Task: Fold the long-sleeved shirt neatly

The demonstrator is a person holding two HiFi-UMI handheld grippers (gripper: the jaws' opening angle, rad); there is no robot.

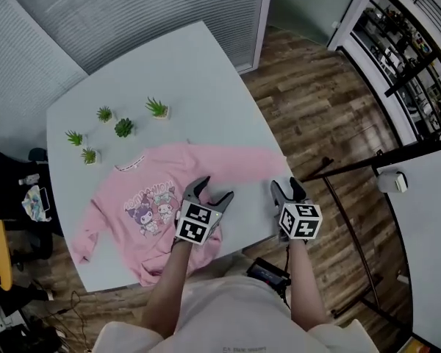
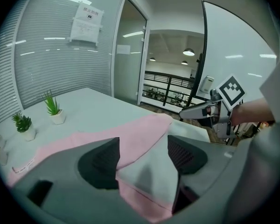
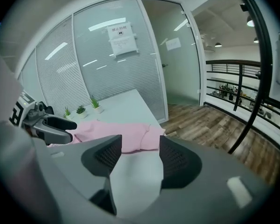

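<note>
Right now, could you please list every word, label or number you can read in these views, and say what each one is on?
No text here can be read with confidence.
Paper notice on the glass wall: a dark heading and lines of print, too blurred to read.
Pink shirt: lettering above the cartoon figures, too small to read.
Neck tape inside the collar: dark marks, too small to read.

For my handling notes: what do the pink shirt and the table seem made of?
Pink shirt: soft matte knit, likely cotton; it wrinkles and lies limp. Table: hard, smooth, pale surface with slight sheen, perhaps laminate.
</note>
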